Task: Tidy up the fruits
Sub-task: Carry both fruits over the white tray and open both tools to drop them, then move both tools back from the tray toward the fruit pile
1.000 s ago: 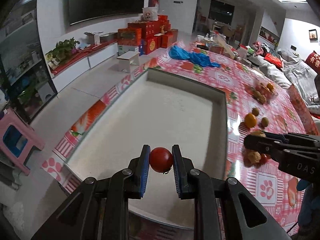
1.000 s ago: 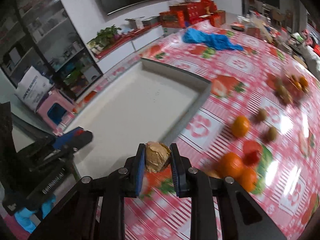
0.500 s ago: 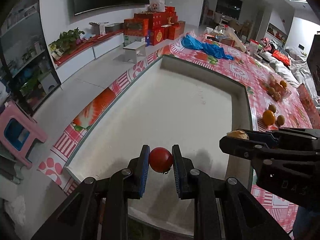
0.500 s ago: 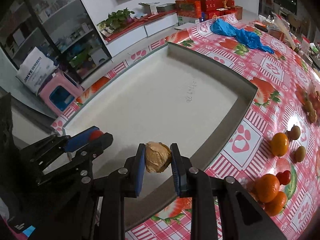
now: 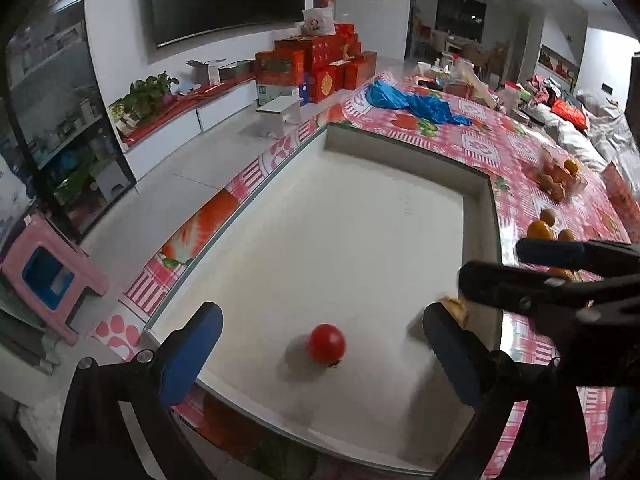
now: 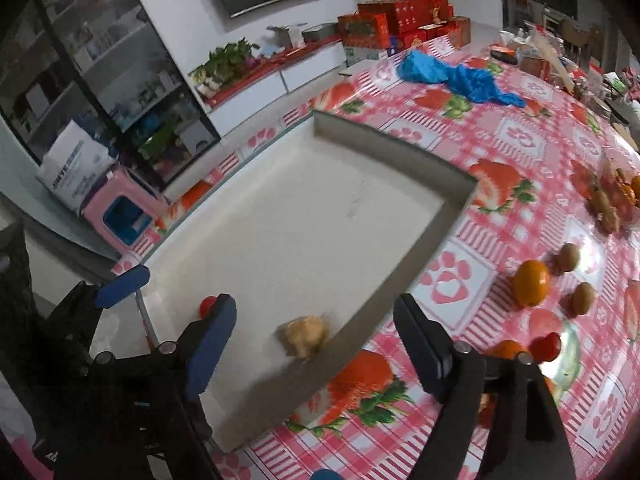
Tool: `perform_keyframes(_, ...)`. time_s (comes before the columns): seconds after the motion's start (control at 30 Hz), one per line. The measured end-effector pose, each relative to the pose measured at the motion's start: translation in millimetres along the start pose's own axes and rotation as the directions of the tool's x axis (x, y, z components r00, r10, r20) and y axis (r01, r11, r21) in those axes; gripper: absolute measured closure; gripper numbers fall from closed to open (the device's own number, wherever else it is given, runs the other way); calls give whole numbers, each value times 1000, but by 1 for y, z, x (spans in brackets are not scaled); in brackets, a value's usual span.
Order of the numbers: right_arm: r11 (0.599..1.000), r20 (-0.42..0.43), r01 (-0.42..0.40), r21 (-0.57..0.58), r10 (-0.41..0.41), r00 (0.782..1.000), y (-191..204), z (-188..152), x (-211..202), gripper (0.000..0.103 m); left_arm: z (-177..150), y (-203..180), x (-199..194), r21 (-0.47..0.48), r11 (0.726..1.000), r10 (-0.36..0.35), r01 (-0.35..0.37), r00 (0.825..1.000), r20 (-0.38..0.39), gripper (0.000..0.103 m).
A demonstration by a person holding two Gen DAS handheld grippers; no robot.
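Note:
A red tomato (image 5: 326,343) lies on the floor of the large white tray (image 5: 478,196), near its front edge, below my open left gripper (image 5: 320,354). A tan wrinkled fruit (image 6: 305,335) lies inside the tray (image 6: 400,136) against its right wall, below my open right gripper (image 6: 316,340). The tomato shows partly in the right wrist view (image 6: 206,305) behind a fingertip. The tan fruit shows partly in the left wrist view (image 5: 454,305). Both grippers are empty. The right gripper (image 5: 532,264) also shows at the right of the left wrist view.
Oranges (image 6: 531,282), small brown fruits (image 6: 582,298) and a small red tomato (image 6: 546,346) lie on the pink patterned tablecloth right of the tray. A pile of fruit (image 6: 612,200) sits farther back. A blue bag (image 6: 456,76) lies at the far end. A pink stool (image 5: 44,276) stands left.
Both grippers opened. The tomato dropped from the left gripper onto the tray floor, and the tan fruit dropped from the right gripper into the tray by its right wall.

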State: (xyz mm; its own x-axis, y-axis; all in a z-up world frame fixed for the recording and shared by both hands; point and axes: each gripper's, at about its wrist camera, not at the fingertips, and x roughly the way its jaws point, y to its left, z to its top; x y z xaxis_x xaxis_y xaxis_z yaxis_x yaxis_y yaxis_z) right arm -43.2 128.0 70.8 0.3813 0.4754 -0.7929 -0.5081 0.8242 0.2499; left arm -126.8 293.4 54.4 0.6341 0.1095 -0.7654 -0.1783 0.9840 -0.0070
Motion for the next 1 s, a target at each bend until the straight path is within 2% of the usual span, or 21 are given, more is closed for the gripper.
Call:
perform_keyframes(0.1,999,33,11,34,-12,999,-17,0,-16,15,4,-7,-7,17,1000,-3,2,1000,13,2)
perform_keyframes(0.3,985,92,49,168,-65,994,-79,12,-64,14,22,-30,-25,48,996,-74,74,997,8,2)
perform_keyframes(0.43,965,168,72,253,-117,979,-117,20,-108,14,43,-44,-45,42,988,-149,148,988,43,2)
perform_keyframes(0.5,951,177,103,292,-159,971,-136,19,-120,14,53,-54,-54,45,982,-188,186,980,59,2)
perform_keyframes(0.63,924,109,178,338,-226,968,-165,4,-113,14,61,-76,-59,77,975,-216,211,974,66,2)
perform_keyframes(0.77,909,-1,215,357,-230,973,-183,-24,-81,14,46,-102,-45,116,966,-231,229,973,5,2)
perform_keyframes(1.0,944,-41,212,252,-209,977,-171,-87,-53,14,-1,-131,-23,213,945,-234,247,968,-85,2)
